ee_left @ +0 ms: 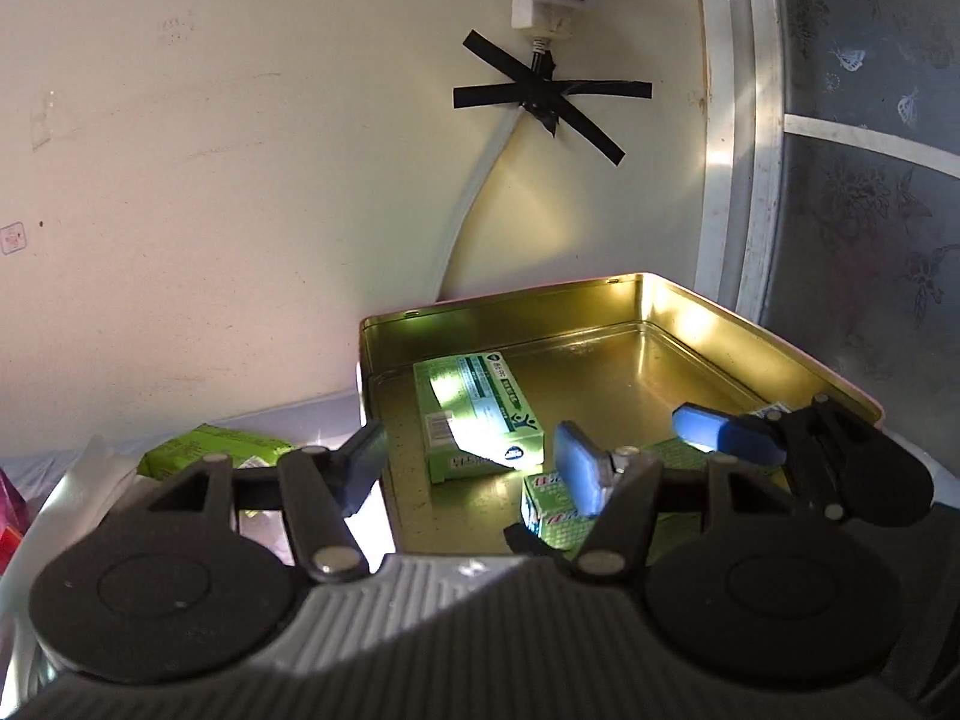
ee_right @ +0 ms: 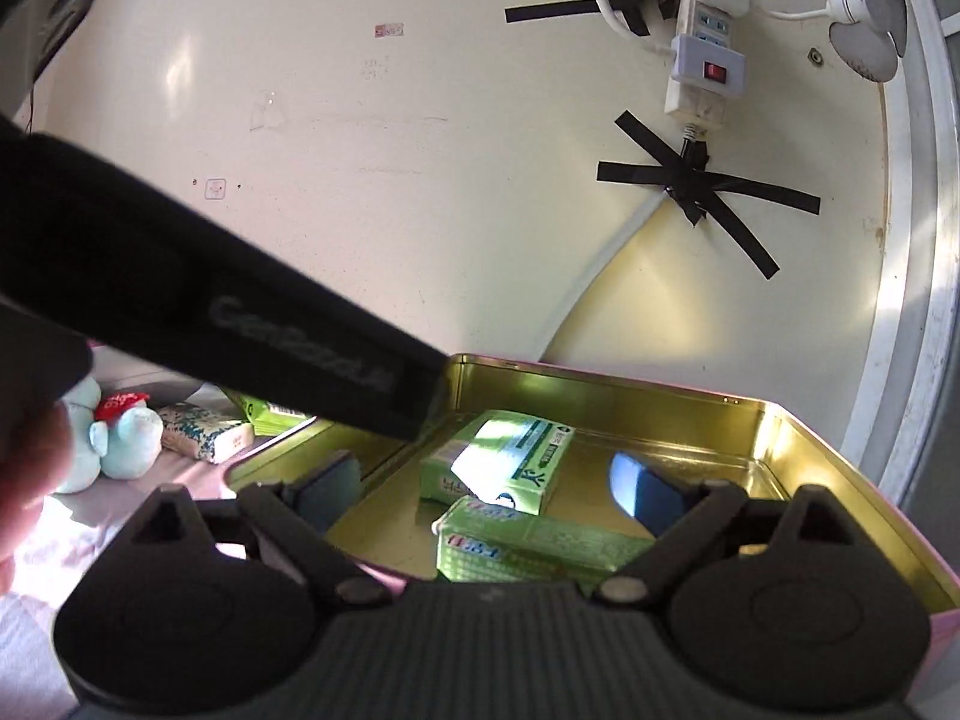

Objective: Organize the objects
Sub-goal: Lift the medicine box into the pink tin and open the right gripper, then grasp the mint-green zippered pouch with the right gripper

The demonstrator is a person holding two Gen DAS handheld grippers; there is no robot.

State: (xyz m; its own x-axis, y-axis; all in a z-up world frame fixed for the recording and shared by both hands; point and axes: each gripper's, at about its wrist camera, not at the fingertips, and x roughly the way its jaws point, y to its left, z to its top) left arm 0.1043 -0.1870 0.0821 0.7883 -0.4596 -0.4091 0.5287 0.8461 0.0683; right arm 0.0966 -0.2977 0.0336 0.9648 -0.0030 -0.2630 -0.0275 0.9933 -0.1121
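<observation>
An open gold tin [ee_left: 690,354] [ee_right: 660,420] stands against the wall. A green carton [ee_left: 480,414] [ee_right: 504,462] lies flat in it, with a second green carton [ee_left: 552,519] [ee_right: 528,546] just in front. My left gripper [ee_left: 468,468] hovers open over the tin's near left edge, nothing between its pads. My right gripper [ee_right: 486,489] is open wide above the near carton, pads clear of it. In the left wrist view one of the right gripper's blue fingers [ee_left: 720,438] reaches in from the right. The left gripper's black body [ee_right: 240,312] crosses the right wrist view.
Another green packet [ee_left: 216,450] [ee_right: 264,408] lies outside the tin on the left. Further left are a tissue pack [ee_right: 204,435], a pale blue plush toy [ee_right: 102,444] and a white bag [ee_left: 90,480]. A taped power strip [ee_right: 702,60] hangs on the wall behind.
</observation>
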